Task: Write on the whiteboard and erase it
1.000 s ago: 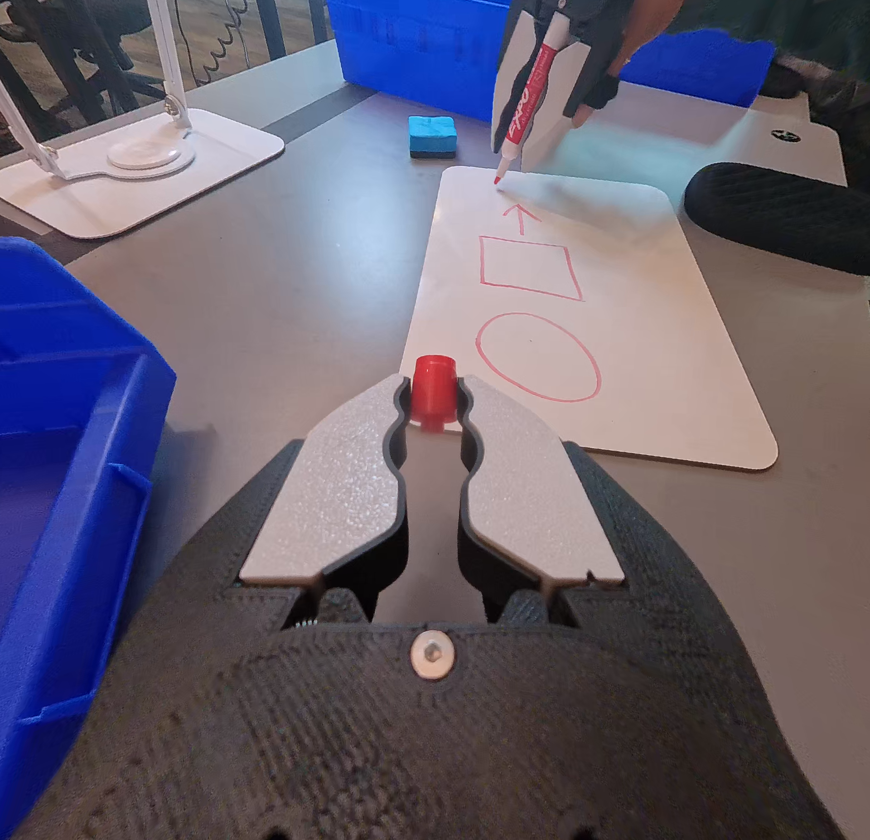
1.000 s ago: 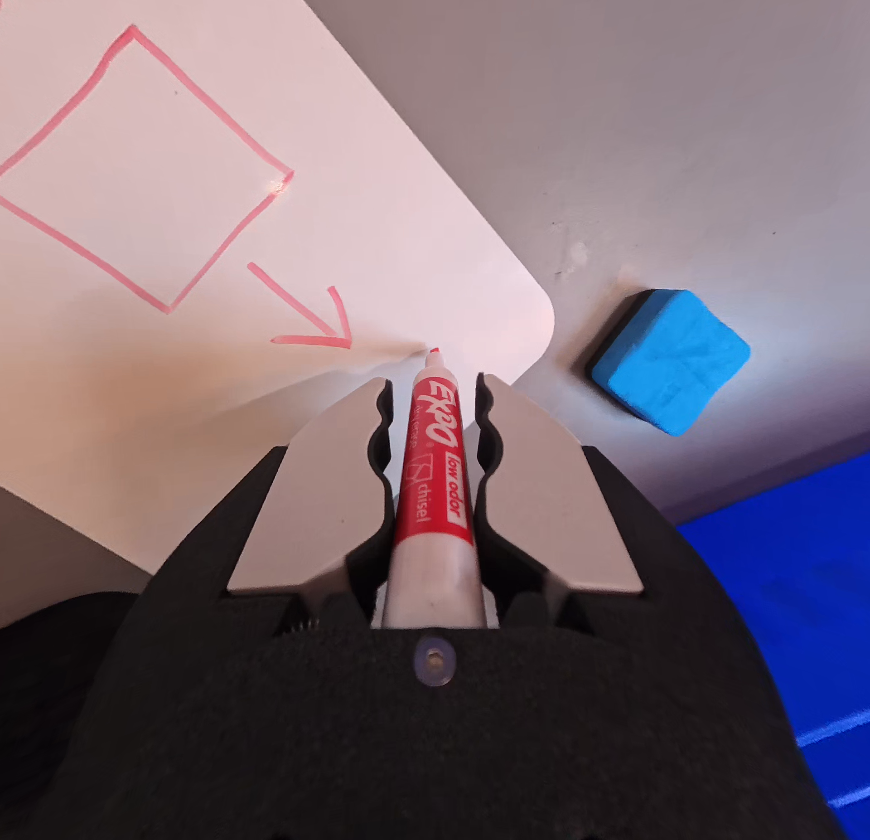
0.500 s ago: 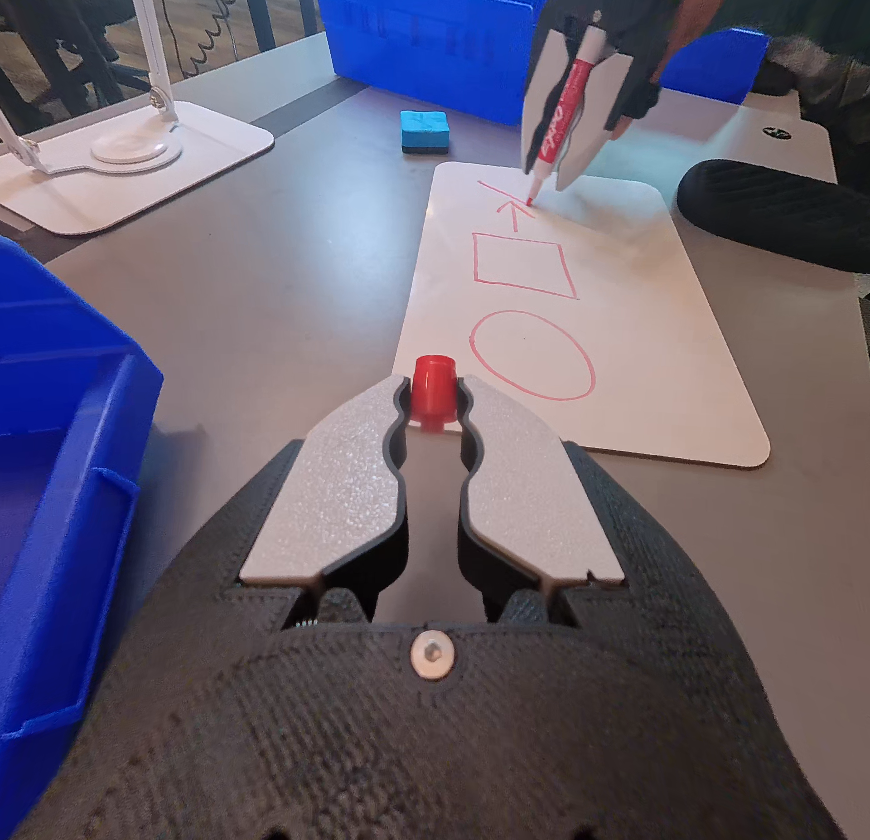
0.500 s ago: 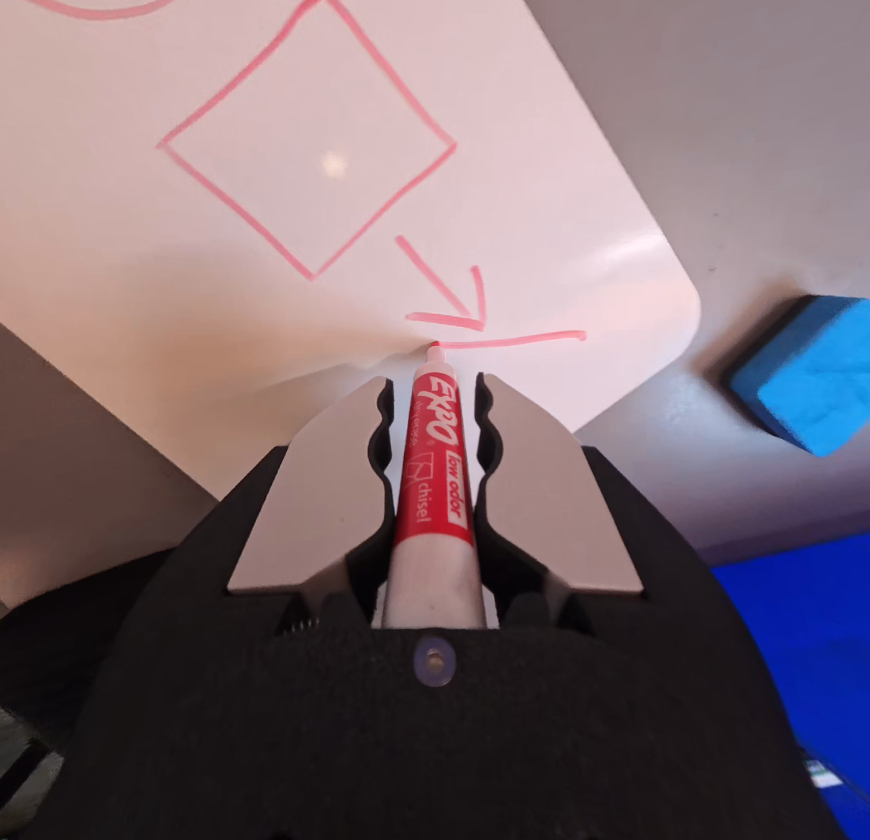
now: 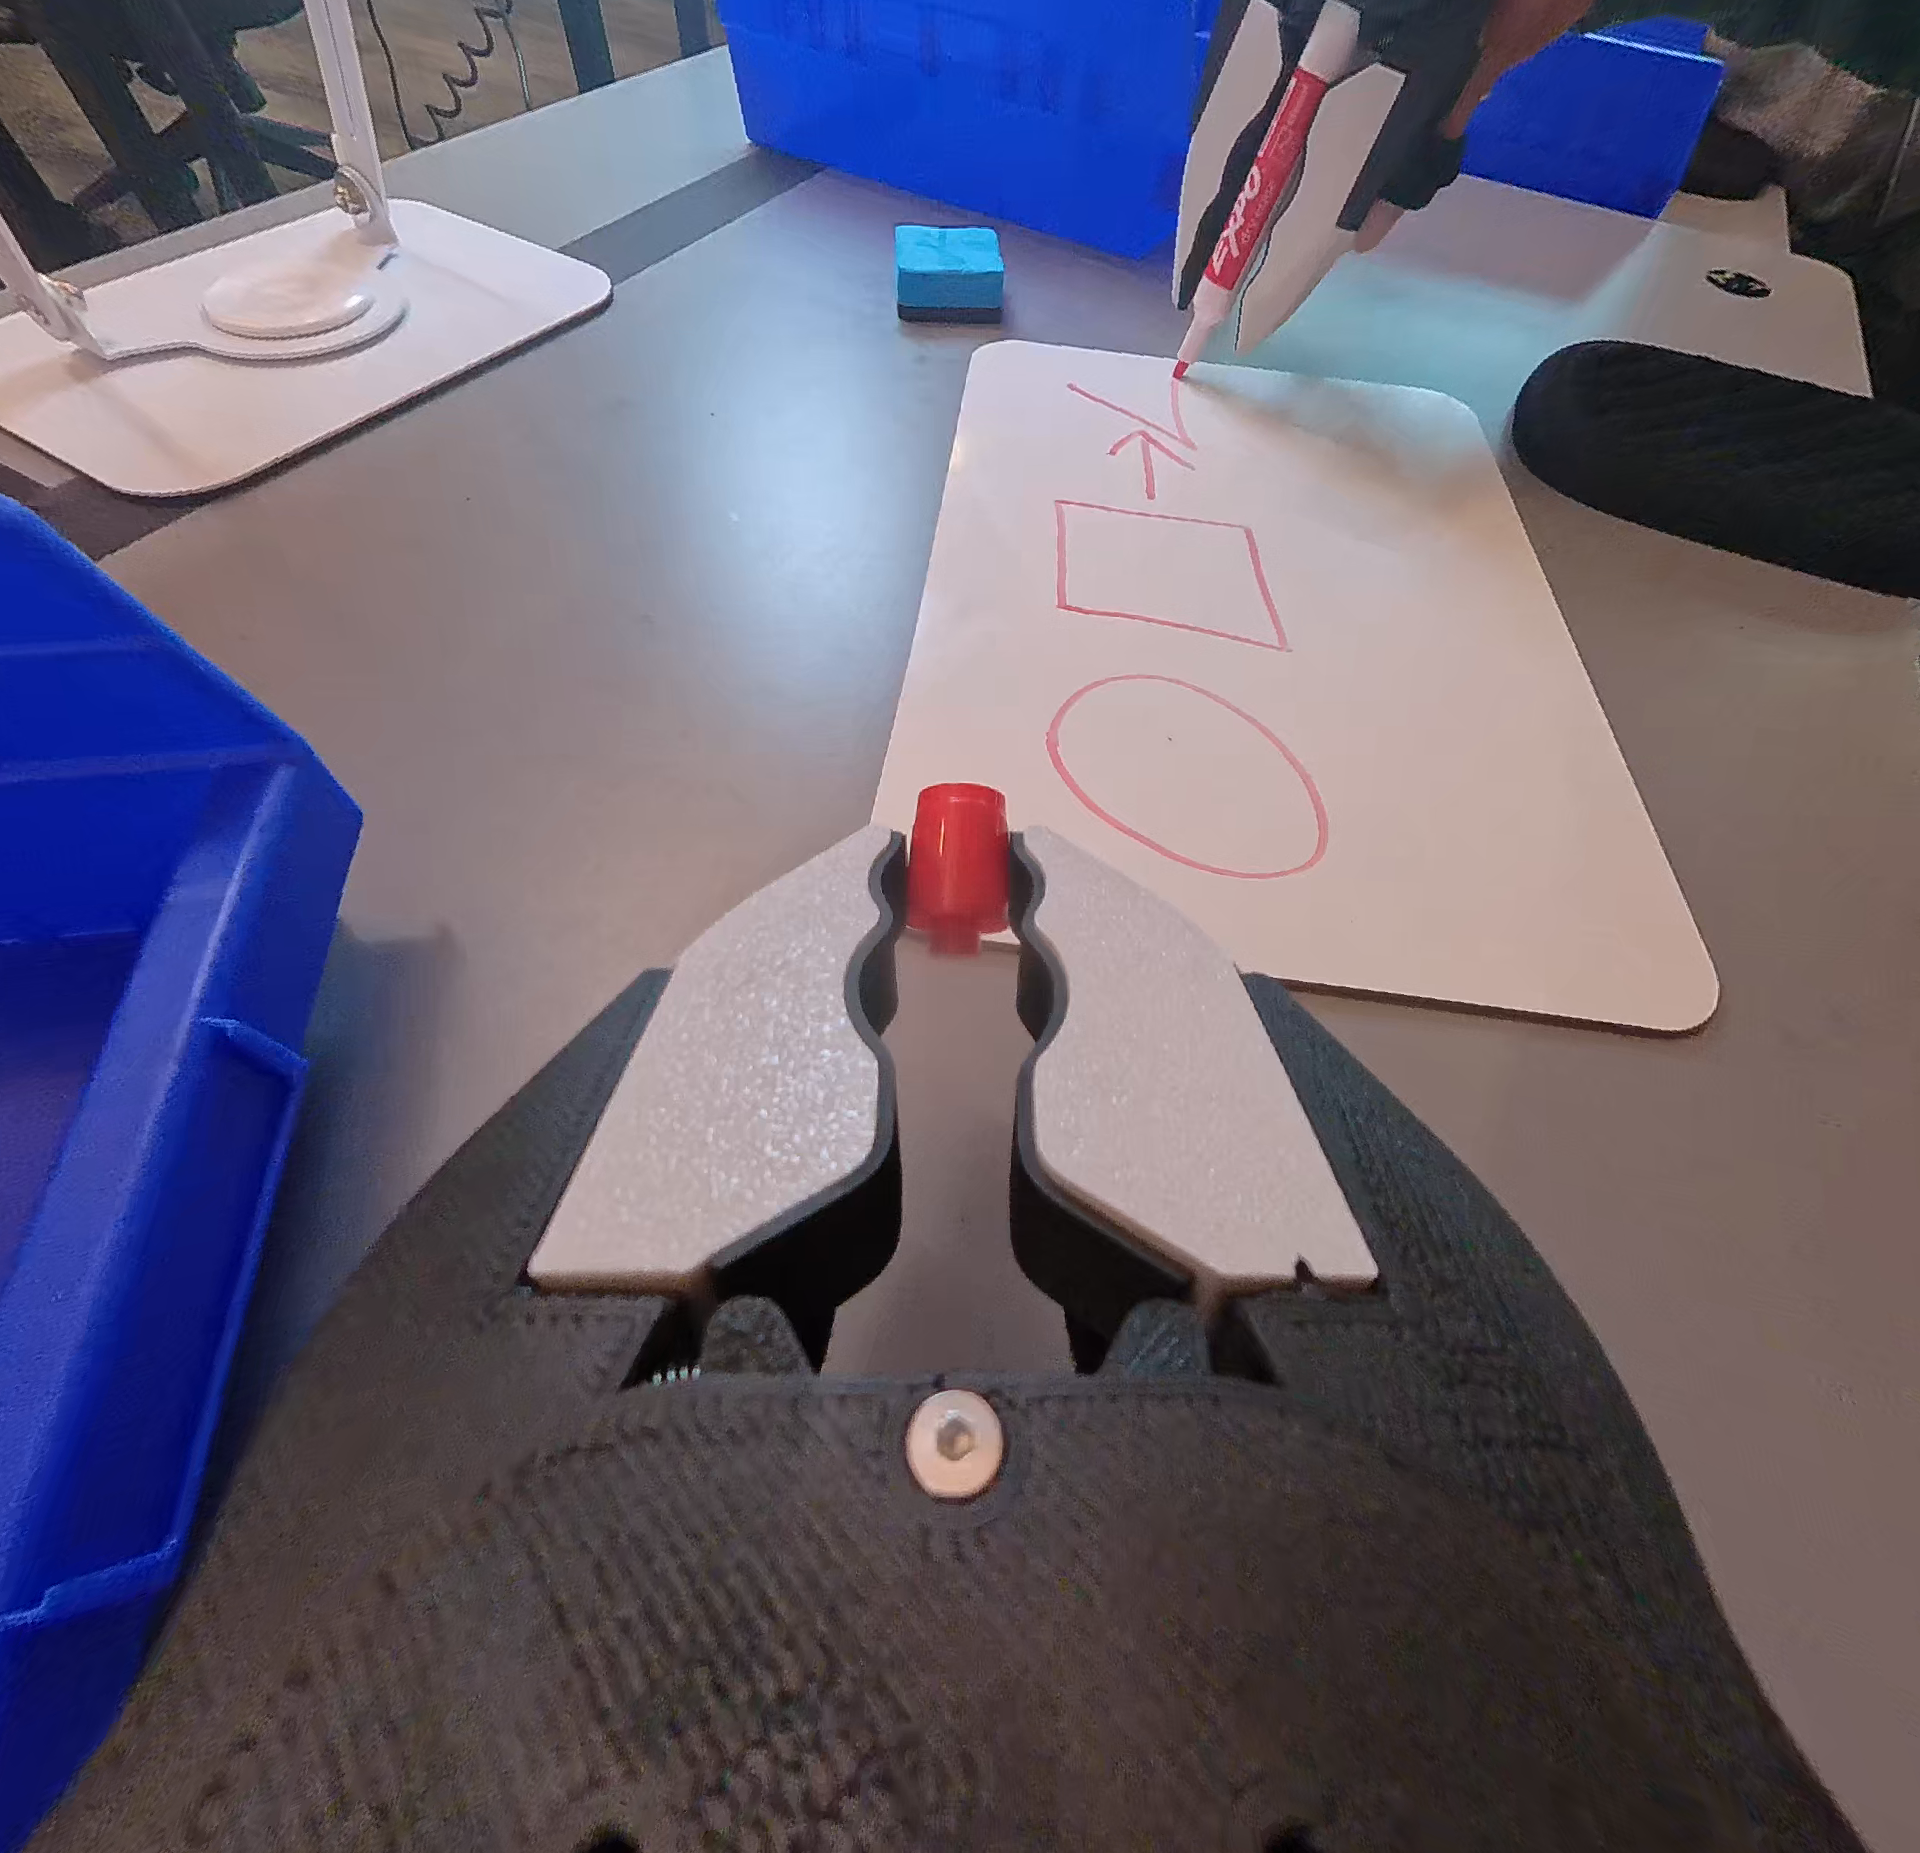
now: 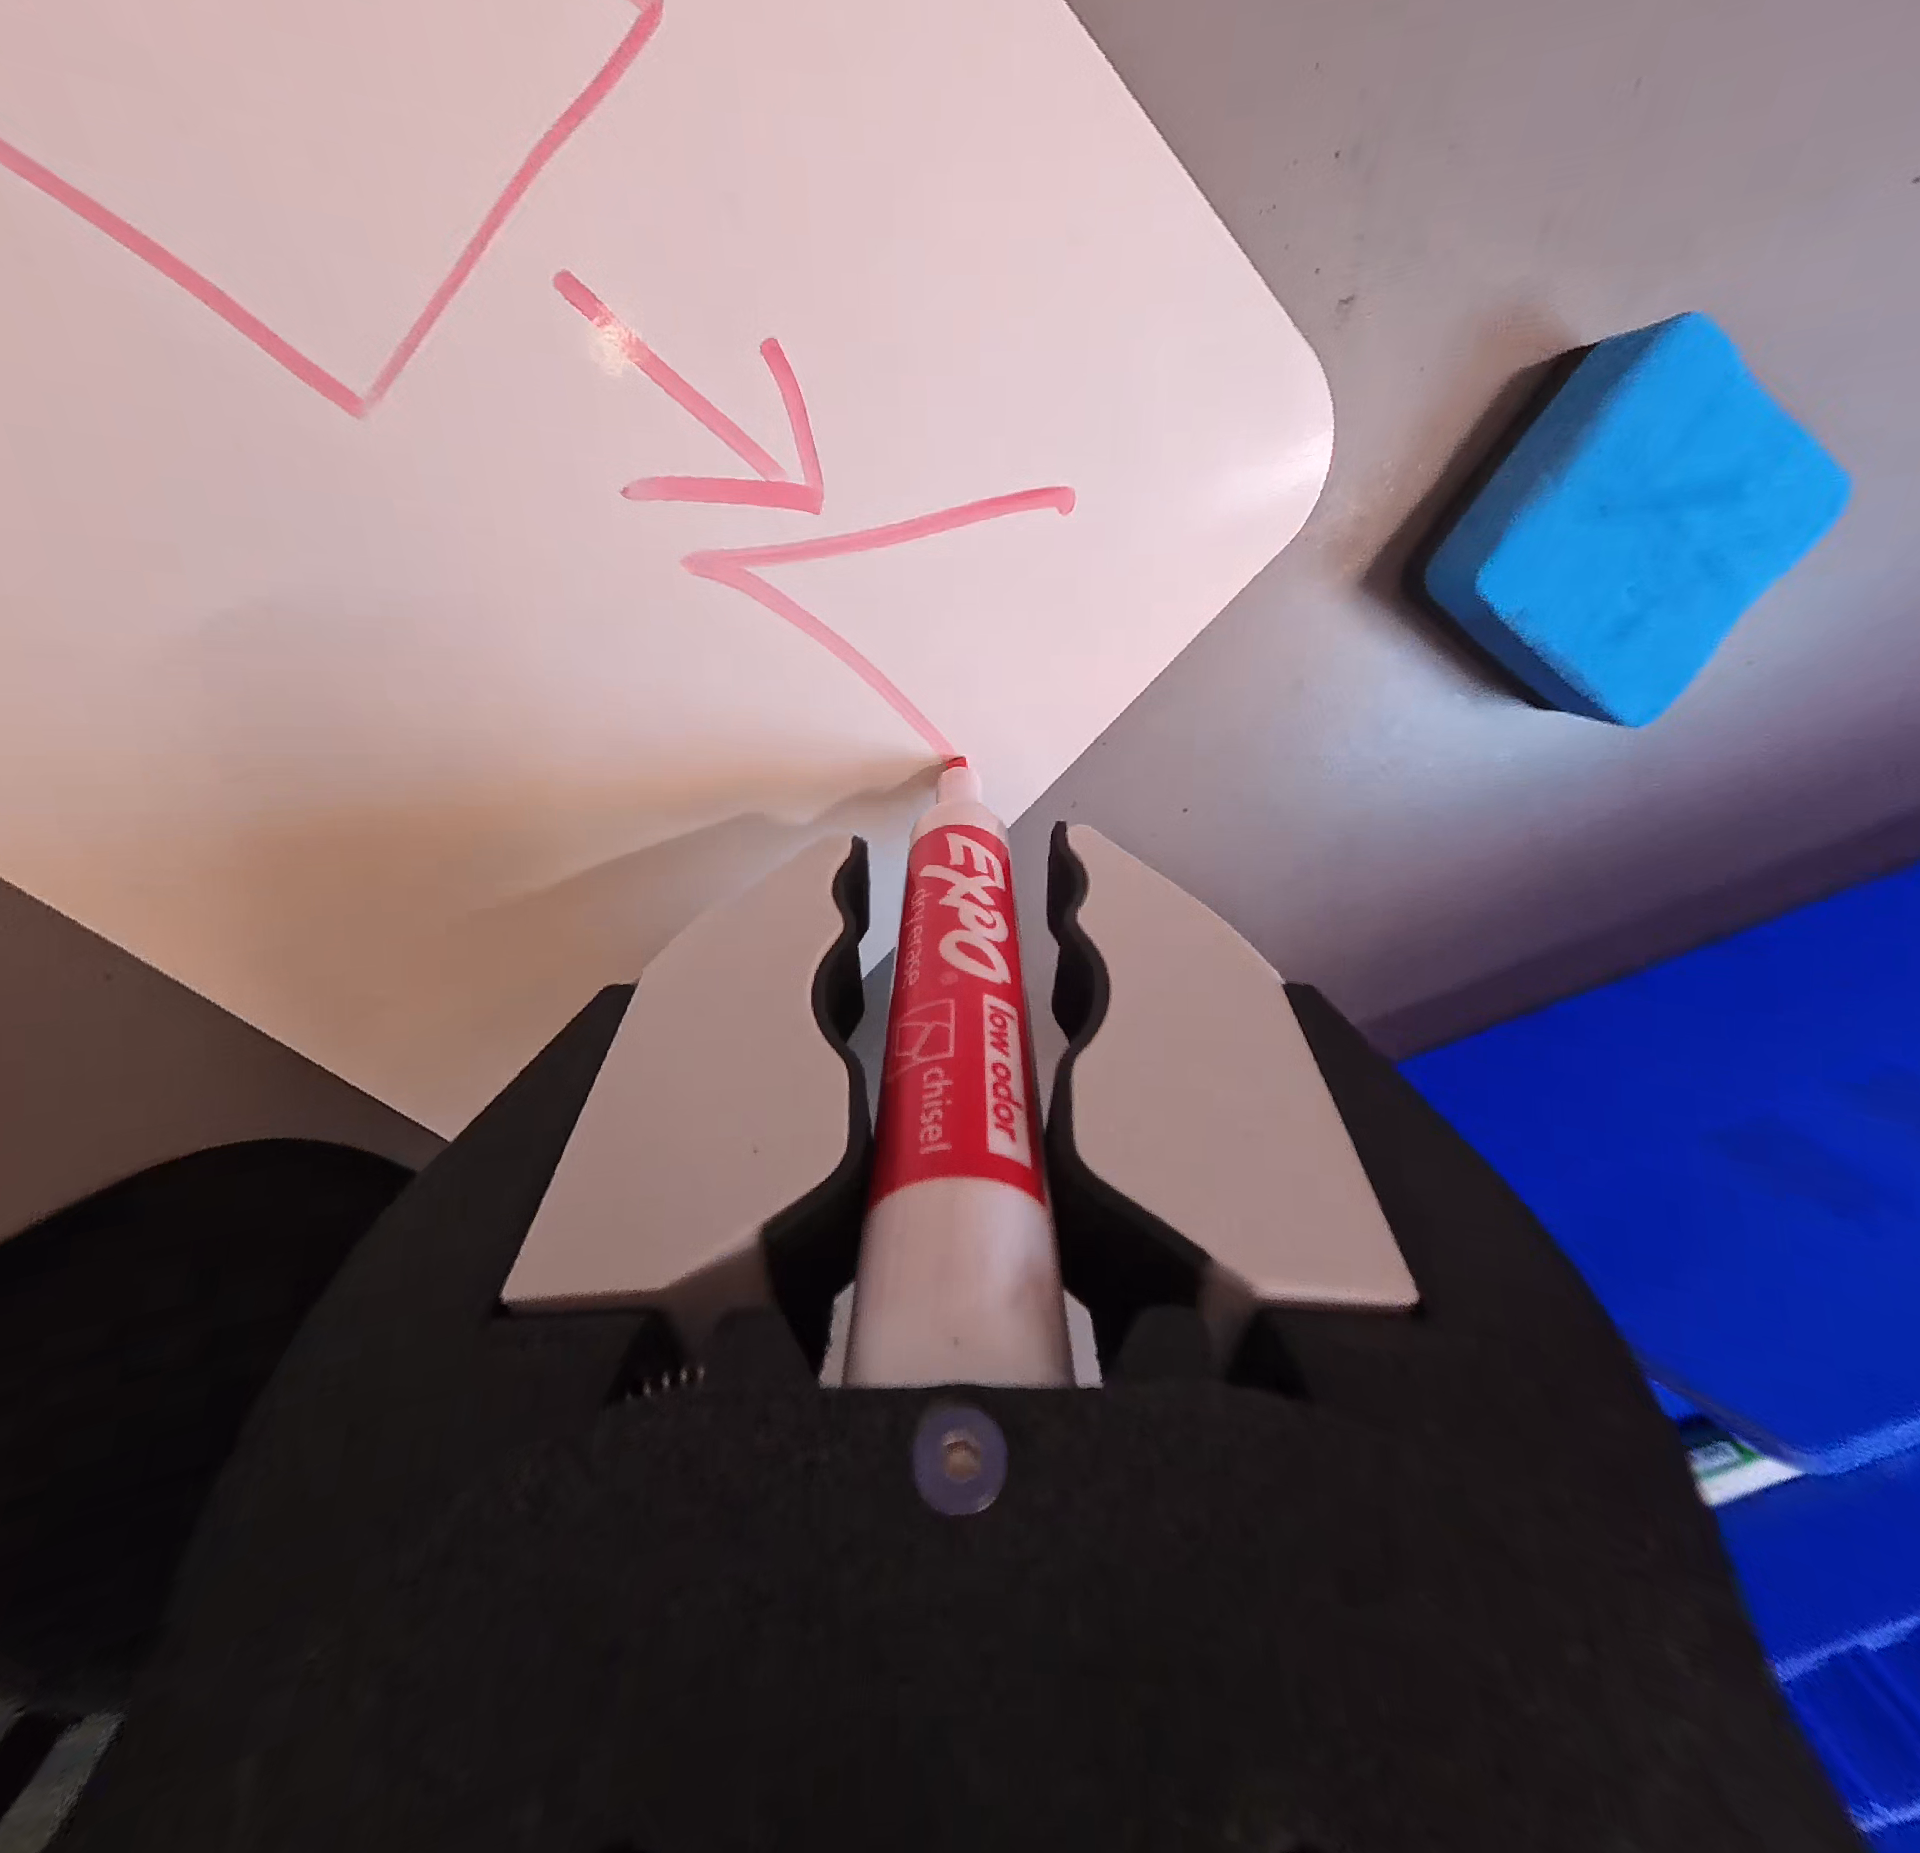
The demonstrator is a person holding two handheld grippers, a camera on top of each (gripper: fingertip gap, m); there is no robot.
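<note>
A white whiteboard (image 5: 1455,743) lies flat on the grey table, with a red circle, a square, an arrow and a zigzag line drawn on it. It also shows in the right wrist view (image 6: 312,608). My right gripper (image 6: 954,847) is shut on a red marker (image 6: 956,1024), whose tip touches the board near its far edge. In the left wrist view the right gripper (image 5: 1216,317) stands over the board's far end with the marker (image 5: 1252,203). My left gripper (image 5: 956,847) is shut on the red marker cap (image 5: 956,863) near the board's near left corner. A blue eraser (image 5: 948,268) (image 6: 1631,515) lies beyond the board.
A blue bin (image 5: 114,972) stands at the left and a larger blue bin (image 5: 966,78) at the back. A white lamp base (image 5: 281,328) sits at the far left. A black padded armrest (image 5: 1725,453) lies right of the board.
The marker has drawn a second, slanted stroke back toward the board's far edge, making a zigzag beyond the arrow. The left gripper has stayed still with the cap.
</note>
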